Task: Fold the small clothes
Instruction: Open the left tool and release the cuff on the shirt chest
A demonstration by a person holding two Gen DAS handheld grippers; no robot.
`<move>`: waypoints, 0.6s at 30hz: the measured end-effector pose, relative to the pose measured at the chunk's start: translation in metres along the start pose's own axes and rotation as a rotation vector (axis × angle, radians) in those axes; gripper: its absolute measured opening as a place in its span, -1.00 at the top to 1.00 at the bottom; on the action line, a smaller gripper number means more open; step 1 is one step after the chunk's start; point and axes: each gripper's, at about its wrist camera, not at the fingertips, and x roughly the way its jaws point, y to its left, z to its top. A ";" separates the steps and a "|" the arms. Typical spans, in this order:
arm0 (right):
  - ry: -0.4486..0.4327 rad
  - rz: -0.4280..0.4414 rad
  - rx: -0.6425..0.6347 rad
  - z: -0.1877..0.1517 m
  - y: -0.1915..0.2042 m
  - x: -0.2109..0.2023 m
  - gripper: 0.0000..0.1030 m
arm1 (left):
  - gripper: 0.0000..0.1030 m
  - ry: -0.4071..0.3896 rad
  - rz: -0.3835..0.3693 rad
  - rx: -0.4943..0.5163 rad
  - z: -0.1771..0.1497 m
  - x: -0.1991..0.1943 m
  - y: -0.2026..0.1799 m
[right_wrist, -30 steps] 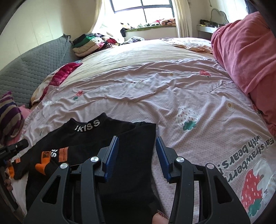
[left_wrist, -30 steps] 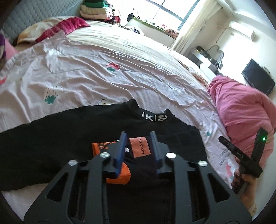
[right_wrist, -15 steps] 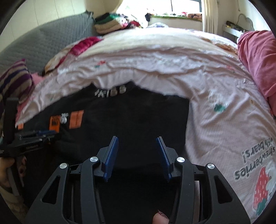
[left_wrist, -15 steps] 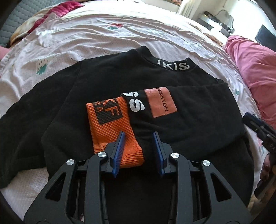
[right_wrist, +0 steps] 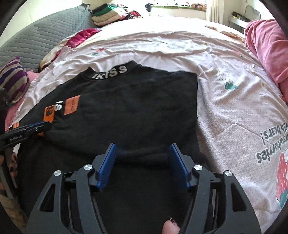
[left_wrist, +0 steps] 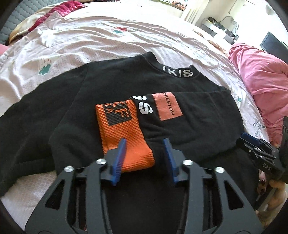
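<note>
A black sweatshirt (left_wrist: 111,86) with white collar lettering lies flat on the bed. Its right sleeve is folded across the chest, ending in an orange cuff (left_wrist: 122,129). My left gripper (left_wrist: 144,154) hovers low over that cuff. Its jaws are opening; the cuff's end lies flat between the fingers and no pad presses on it. In the right wrist view my right gripper (right_wrist: 143,158) stands over the sweatshirt (right_wrist: 135,108) near the folded sleeve's lower edge. Its jaws are opening too, with a low ridge of black cloth between them, not pinched. The left gripper (right_wrist: 36,126) shows at the left edge there.
The pink strawberry-print bed sheet (right_wrist: 234,108) spreads all round the sweatshirt. A pink blanket (left_wrist: 261,75) is heaped at the right. A striped pillow (right_wrist: 12,79), the grey quilted headboard (right_wrist: 36,36) and a stack of folded clothes (right_wrist: 108,14) are at the far left.
The left gripper, which held the orange cuff up, has come down and let it go flat on the sweatshirt. Both grippers sank toward the cloth and both pairs of jaws widened.
</note>
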 end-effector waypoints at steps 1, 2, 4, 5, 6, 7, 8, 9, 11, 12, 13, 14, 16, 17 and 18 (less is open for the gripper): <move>-0.014 0.003 -0.002 -0.001 0.001 -0.005 -0.30 | 0.11 -0.006 0.003 -0.004 -0.001 -0.003 0.000; -0.022 0.005 -0.001 -0.001 0.002 -0.007 -0.43 | 0.06 -0.013 0.004 -0.008 -0.001 -0.007 0.001; -0.043 0.016 0.006 -0.003 0.003 -0.013 -0.47 | 0.02 -0.023 0.009 -0.006 -0.002 -0.012 0.002; -0.048 0.017 0.008 -0.003 0.004 -0.015 -0.49 | 0.00 -0.030 0.011 -0.001 -0.003 -0.016 0.002; -0.061 0.018 0.017 -0.005 0.004 -0.018 -0.62 | -0.02 -0.033 0.012 -0.001 -0.004 -0.019 0.002; -0.071 0.021 0.024 -0.006 0.005 -0.019 -0.70 | -0.07 -0.036 0.012 -0.001 -0.005 -0.022 0.003; -0.081 0.029 0.033 -0.008 0.004 -0.020 -0.75 | -0.13 -0.038 0.012 0.000 -0.006 -0.024 0.003; -0.082 0.029 0.043 -0.009 0.004 -0.021 -0.75 | -0.15 -0.042 0.014 0.001 -0.007 -0.027 0.003; -0.084 0.014 0.053 -0.011 0.004 -0.021 -0.80 | -0.27 -0.053 0.015 0.004 -0.009 -0.034 0.003; -0.087 0.010 0.059 -0.011 0.004 -0.021 -0.81 | -0.30 -0.060 0.016 0.002 -0.011 -0.038 0.003; -0.087 0.008 0.064 -0.011 0.004 -0.021 -0.82 | -0.36 -0.065 0.017 0.000 -0.012 -0.041 0.004; -0.089 0.008 0.068 -0.010 0.005 -0.021 -0.85 | -0.40 -0.073 0.018 -0.004 -0.013 -0.044 0.005; -0.100 0.007 0.073 -0.007 0.007 -0.024 -0.86 | -0.41 -0.086 0.024 -0.009 -0.014 -0.050 0.006; -0.105 0.007 0.072 -0.005 0.008 -0.025 -0.88 | -0.55 -0.089 0.031 -0.012 -0.015 -0.053 0.007; -0.113 0.008 0.070 -0.003 0.010 -0.027 -0.89 | -0.65 -0.092 0.037 -0.017 -0.016 -0.054 0.008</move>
